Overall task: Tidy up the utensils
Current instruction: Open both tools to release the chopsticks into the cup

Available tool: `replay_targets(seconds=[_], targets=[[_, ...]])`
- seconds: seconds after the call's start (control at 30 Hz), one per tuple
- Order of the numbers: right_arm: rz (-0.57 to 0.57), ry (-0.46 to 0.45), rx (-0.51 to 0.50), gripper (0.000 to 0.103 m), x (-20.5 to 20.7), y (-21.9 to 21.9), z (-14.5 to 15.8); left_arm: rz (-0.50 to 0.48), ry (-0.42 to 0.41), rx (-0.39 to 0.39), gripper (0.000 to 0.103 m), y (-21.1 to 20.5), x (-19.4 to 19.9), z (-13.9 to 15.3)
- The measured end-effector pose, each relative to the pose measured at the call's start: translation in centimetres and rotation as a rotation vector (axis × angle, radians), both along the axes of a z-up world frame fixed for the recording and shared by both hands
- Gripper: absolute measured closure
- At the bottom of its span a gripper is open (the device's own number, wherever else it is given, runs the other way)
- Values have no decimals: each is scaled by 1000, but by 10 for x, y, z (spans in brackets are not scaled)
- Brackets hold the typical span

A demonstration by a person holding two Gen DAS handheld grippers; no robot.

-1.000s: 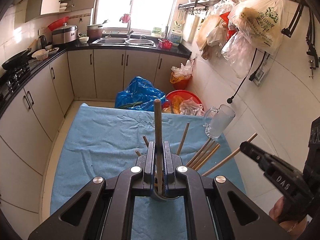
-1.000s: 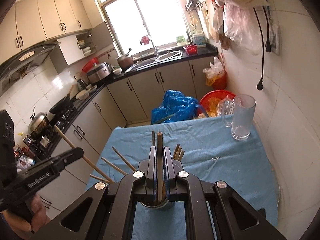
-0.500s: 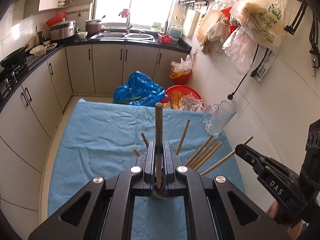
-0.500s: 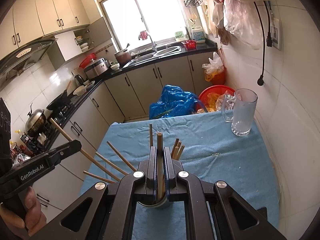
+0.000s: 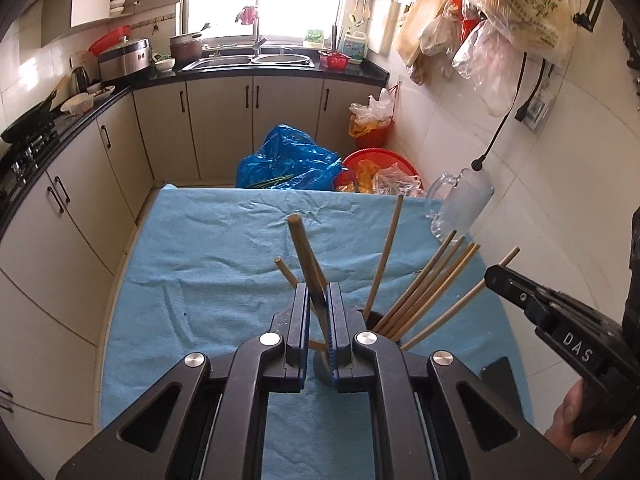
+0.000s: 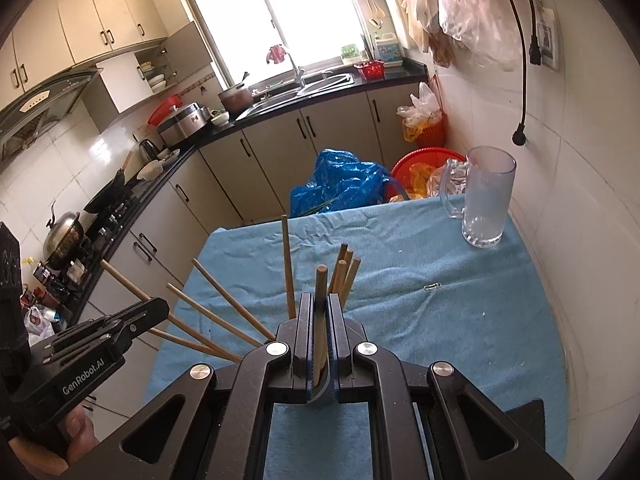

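From the left wrist view, the left tongs stand slightly parted with a thick wooden stick between the pads — it leans to the left, and whether the pads pinch it or merely flank it I cannot tell. Its top end is round and blunt, its wood a dull brown. Below the tongs sits a dark holder on the blue cloth of the bench, and from it pale wooden chopsticks fan out to the right, with one standing nearly upright. The right tongs show at the right edge, clenched on a chopstick that slants up past their tip. A glass mug stands at the far right corner of the cloth. From the right wrist view, the right tongs are clenched on an upright chopstick, brown with a rounded top, its lower end going down into the holder. More chopsticks cluster just behind, and several splay left. The left tongs appear at the left, with a stick slanting past their tip. The mug is upright near the wall, well apart from the holder.
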State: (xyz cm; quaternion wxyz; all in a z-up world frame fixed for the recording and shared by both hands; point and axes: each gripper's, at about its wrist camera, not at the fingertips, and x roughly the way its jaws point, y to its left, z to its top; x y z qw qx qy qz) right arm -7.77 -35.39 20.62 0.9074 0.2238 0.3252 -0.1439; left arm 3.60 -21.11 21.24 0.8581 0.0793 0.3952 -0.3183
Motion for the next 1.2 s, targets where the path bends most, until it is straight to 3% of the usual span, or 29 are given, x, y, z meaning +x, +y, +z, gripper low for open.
replay_targets(seconds=[0.43, 0.87, 1.0, 1.13, 1.2], targets=[[-3, 32, -1, 96, 14, -4, -12, 15, -45, 45, 92, -2, 5, -11], [-2, 23, -38, 96, 21, -3, 1, 45, -82, 47, 91, 1, 8, -6], [-5, 10, -44, 95, 17, -3, 8, 64, -91, 36, 81, 6, 9, -1], [-19, -20, -52, 79, 9, -5, 22, 97, -104, 20, 68, 13, 9, 6], [-29, -36, -59, 72, 4, -6, 30, 117, -119, 8, 66, 16, 6, 11]])
